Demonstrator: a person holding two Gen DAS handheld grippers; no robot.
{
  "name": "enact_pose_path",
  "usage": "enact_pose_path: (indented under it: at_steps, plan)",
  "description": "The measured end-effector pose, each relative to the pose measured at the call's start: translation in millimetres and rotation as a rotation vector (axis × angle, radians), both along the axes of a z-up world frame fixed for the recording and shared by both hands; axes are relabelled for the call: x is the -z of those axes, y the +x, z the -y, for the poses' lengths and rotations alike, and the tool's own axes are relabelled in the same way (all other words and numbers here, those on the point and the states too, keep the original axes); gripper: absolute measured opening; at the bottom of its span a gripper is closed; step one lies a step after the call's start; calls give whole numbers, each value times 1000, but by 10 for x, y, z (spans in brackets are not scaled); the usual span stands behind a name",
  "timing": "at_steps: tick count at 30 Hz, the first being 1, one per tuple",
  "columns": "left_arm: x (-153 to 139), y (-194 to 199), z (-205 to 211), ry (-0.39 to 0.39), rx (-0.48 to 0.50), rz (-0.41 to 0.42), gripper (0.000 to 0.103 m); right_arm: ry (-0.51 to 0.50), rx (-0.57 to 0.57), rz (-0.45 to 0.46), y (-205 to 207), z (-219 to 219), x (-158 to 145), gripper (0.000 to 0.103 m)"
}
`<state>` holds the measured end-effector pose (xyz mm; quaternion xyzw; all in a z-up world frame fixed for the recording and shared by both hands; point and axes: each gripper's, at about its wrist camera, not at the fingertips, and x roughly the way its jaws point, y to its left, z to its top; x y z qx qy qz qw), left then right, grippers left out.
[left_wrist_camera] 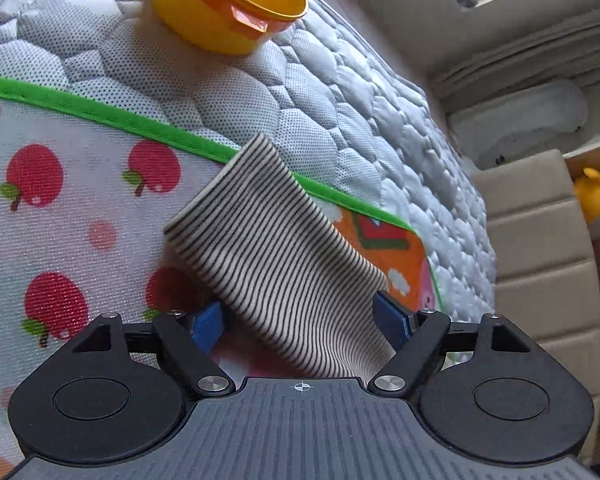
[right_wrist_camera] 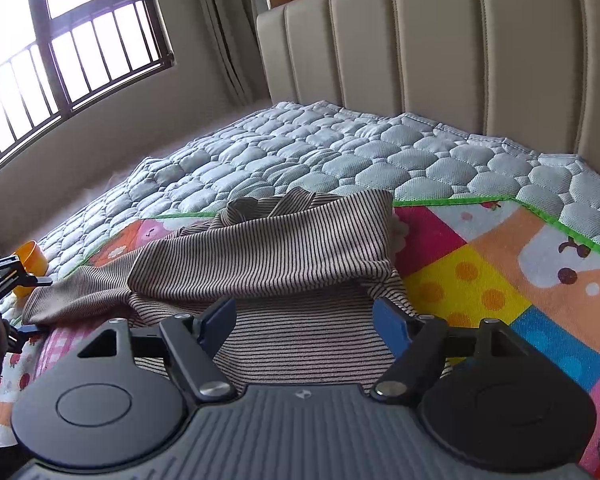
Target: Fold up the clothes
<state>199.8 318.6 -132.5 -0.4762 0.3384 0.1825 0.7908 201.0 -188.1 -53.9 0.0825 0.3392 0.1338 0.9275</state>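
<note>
While both claws stand wide apart, the left claw [left_wrist_camera: 302, 320] straddles the striped sleeve [left_wrist_camera: 268, 248], ungripped; the right claw [right_wrist_camera: 304, 322] hovers empty over the shirt [right_wrist_camera: 268, 256]; folding seems half-done; next, close on the sleeve.

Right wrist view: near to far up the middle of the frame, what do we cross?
Right claw, open → striped garment → green edge of the colourful mat → quilted mattress cover → beige padded headboard.
</note>
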Motion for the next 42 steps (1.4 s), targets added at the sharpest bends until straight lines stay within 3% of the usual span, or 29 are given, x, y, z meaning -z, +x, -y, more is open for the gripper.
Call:
enact_pose_path:
  at_steps: [2,4,5,7,10,13,17,21,30,36,42]
  plan:
    - [-126,143,175,186,57,-51,67,23,10,1,-4,42,-34,76]
    - [-243,274,330,370,105,-119,24,62,22,13,-7,108,-101,76]
    - [-301,309,373,419,111,-134,19,78,29,22,-9,145,-139,76]
    - [-454,339,402,426,85,-123,10,103,51,48,-15,238,-227,76]
    - [-802,410,506,442,72,-75,10,148,97,89,-13,426,-358,76]
    - [-1286,524,777,502,128,-8,10,200,159,123,-5,673,-470,76]
    - [-1792,646,1333,567,219,81,10,292,233,140,-23,990,-559,76]
    - [-2027,754,2007,589,330,144,10,353,287,167,-52,1257,-638,76]
    - [-1865,1045,3324,549,550,174,13,463,366,176,-56,1739,-640,78]
    - [-1773,1060,3779,548,644,159,34,471,348,126,64,1790,-494,79]
    - [-1697,874,3745,532,641,134,52,467,301,54,175,1675,-313,81]
